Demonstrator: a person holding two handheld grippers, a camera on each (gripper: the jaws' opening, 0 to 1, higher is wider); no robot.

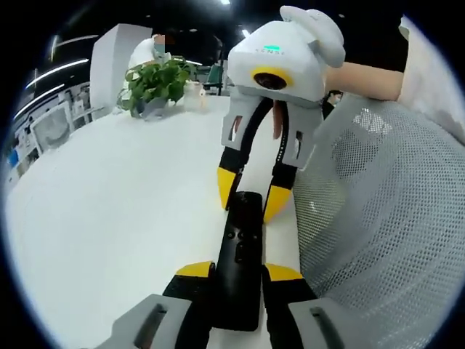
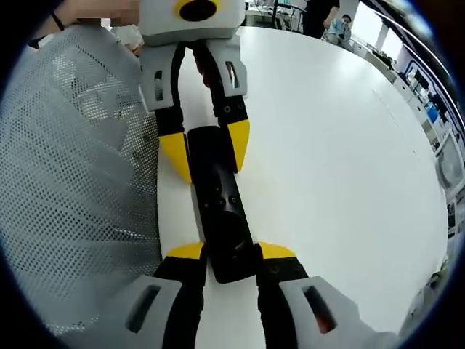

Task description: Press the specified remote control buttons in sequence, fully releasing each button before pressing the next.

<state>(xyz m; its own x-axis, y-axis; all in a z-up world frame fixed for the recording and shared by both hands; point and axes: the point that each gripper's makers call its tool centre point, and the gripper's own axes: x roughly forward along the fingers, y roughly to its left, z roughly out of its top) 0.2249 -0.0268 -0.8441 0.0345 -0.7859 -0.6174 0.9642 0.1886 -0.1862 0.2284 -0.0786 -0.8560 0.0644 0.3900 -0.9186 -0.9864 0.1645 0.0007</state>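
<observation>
A black remote (image 1: 238,258) lies lengthwise on the white bench (image 1: 109,218), beside a grey mesh chair back (image 1: 385,218). The left gripper (image 1: 236,273) has its yellow-tipped fingers (image 1: 195,270) closed on one end of the remote; the right gripper (image 2: 231,251) has its fingers (image 2: 186,251) set against both sides of the opposite end. Holding both ends likely steadies the remote and keeps its button face up before any press. Individual buttons are too small and dark to identify, and whether any is depressed cannot be told. A potted plant (image 1: 152,86) stands well apart at the far edge of the bench.
</observation>
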